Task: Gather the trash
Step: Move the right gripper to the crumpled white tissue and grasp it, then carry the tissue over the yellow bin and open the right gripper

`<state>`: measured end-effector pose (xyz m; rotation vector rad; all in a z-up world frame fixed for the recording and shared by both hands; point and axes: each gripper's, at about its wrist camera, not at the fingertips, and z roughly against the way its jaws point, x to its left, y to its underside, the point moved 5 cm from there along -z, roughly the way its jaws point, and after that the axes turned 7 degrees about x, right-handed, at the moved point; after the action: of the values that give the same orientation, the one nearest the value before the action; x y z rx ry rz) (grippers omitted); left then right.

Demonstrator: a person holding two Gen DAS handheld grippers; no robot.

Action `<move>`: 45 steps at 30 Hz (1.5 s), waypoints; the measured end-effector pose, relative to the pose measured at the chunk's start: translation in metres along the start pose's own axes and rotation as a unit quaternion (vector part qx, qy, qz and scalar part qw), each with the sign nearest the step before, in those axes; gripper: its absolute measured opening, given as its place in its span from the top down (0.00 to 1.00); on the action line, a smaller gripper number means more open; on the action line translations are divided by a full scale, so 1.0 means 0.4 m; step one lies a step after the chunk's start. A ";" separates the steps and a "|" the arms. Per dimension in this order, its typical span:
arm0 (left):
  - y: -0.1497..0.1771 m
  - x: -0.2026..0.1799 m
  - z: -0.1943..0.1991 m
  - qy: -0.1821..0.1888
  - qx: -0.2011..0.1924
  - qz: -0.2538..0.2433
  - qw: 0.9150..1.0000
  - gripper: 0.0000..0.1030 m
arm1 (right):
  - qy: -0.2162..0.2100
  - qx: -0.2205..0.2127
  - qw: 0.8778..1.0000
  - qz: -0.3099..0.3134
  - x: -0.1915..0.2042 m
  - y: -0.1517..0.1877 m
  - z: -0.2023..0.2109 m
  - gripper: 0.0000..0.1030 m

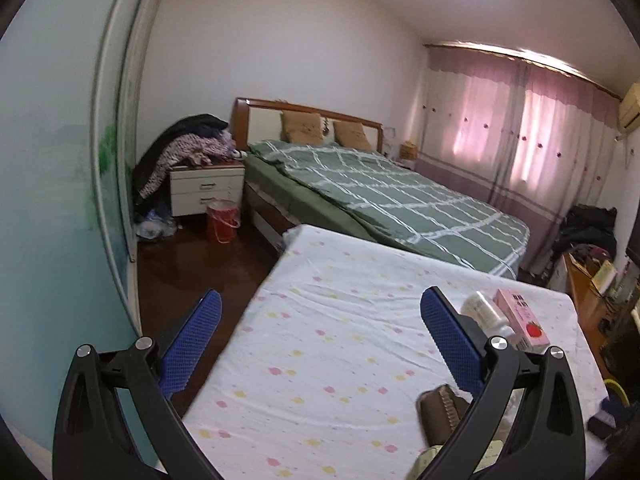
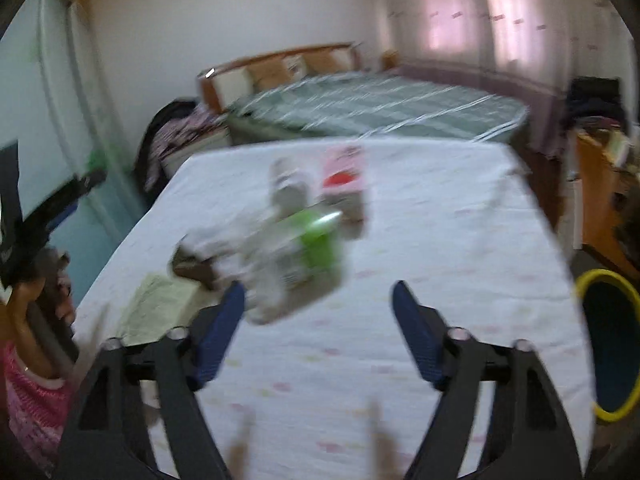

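1. Several trash items lie mid-surface (image 2: 460,240): green-white wrapper (image 2: 296,264), pale bottle (image 1: 482,308), pink carton (image 1: 522,320)
2. Right claw (image 2: 318,334) spread, empty, wrapper just beyond its left finger
3. Left claw (image 1: 320,344) spread, empty
4. Wrapper likely light, crinkly, crushable: pinch a bunched edge
5. Carton looks stiff: take its flat sides

Both wrist cameras look forward and slightly down, close over the white flower-dotted sheet (image 1: 340,320) (image 2: 440,240). They share the green checked bed (image 1: 400,200) (image 2: 380,108) and pink curtains (image 1: 520,120) (image 2: 500,20) beyond.
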<state>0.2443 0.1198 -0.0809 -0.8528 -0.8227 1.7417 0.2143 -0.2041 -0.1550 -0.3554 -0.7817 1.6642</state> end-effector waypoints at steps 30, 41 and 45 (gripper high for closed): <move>0.007 0.022 -0.001 -0.023 0.013 0.019 0.999 0.05 | -0.040 0.084 0.994 0.051 0.158 -0.077 -0.236 0.93; 0.010 0.014 -0.003 -0.021 0.017 0.019 0.999 0.05 | -0.051 0.017 0.996 0.065 0.183 -0.128 -0.104 0.94; 0.012 0.011 -0.004 -0.020 0.017 0.019 0.999 0.05 | -0.060 -0.017 0.996 0.058 0.175 -0.159 -0.029 0.94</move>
<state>0.2421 0.1230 -0.0864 -0.8170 -0.8054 1.8059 0.2512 -0.1294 -0.1087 -0.3326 -0.8925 1.7961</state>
